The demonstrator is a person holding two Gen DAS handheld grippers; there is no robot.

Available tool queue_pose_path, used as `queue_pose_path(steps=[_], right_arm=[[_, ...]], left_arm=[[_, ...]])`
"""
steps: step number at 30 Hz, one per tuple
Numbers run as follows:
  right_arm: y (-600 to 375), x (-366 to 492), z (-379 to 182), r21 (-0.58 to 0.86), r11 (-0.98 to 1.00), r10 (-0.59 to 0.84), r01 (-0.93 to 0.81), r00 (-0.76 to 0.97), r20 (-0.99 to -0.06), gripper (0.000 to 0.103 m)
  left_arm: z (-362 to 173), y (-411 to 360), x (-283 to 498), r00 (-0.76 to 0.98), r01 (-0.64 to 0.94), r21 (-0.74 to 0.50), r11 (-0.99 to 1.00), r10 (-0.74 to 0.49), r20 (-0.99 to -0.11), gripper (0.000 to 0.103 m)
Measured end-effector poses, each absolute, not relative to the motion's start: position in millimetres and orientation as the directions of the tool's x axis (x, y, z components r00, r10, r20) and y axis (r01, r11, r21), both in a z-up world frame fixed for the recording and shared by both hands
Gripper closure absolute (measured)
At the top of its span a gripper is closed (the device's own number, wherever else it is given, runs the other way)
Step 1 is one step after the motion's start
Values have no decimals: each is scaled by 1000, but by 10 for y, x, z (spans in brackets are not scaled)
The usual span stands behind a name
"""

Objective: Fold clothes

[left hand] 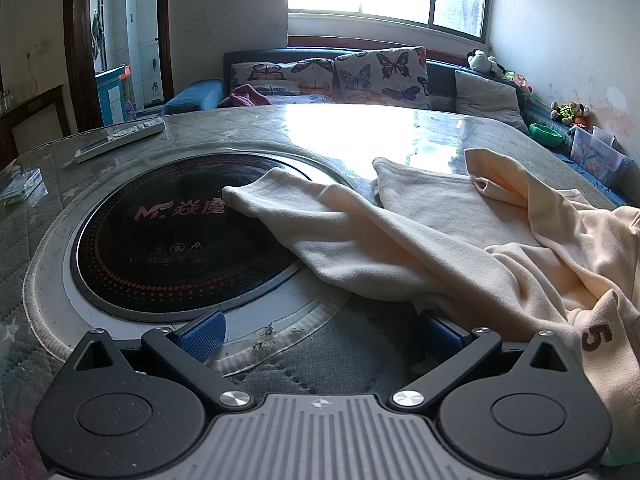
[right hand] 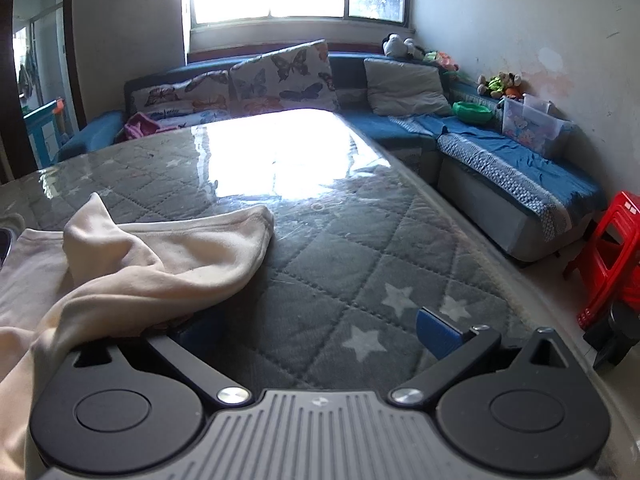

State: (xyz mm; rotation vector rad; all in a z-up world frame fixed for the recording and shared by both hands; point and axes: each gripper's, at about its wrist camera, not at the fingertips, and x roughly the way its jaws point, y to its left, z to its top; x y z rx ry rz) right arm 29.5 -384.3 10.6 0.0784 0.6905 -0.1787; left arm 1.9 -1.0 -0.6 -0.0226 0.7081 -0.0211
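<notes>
The garment (left hand: 460,240), a cream top, lies rumpled on the surface (left hand: 280,128), and each of your cameras catches a different part of it. From your left wrist you see a sleeve (left hand: 288,216) stretched out to the left, its cuff lying on the black round cooktop (left hand: 168,232) sunk into the surface. That view alone shows a brown "5" (left hand: 597,337) printed on the cloth near the right edge, and the remote (left hand: 120,138) and a small clear box (left hand: 22,186) far off to the left.

Your left gripper (left hand: 320,332) has its jaws wide and holds nothing. The left pad is clear. The right pad sits at the edge of the cloth, partly under a fold.

From your right wrist the garment (right hand: 160,264) fills the lower left. A rounded end of it reaches toward the middle of the quilted, star-patterned surface (right hand: 360,272). The cooktop is all but out of this view. Here the cloth is draped over the left side of your right gripper (right hand: 316,332), covering that linkage and most of its pad. The right pad stands free above bare quilt. These jaws are also wide, closed on nothing.

Only this view shows the red stool (right hand: 612,256) on the floor at right. Both show the sofa (right hand: 500,160) with butterfly cushions under the window.
</notes>
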Motion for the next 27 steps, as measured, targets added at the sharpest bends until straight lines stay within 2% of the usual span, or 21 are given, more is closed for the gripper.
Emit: queue_pose_path(steps=[8, 27], right_arm=[[-3898, -57, 237, 68, 983, -96, 171, 790, -606, 0], [-3604, -609, 430, 100, 990, -33, 103, 842, -539, 0]], left_arm=[[3, -3, 35, 754, 11, -27, 1000, -26, -656, 0], [115, -40, -117, 748, -2, -40, 999, -25, -663, 0]])
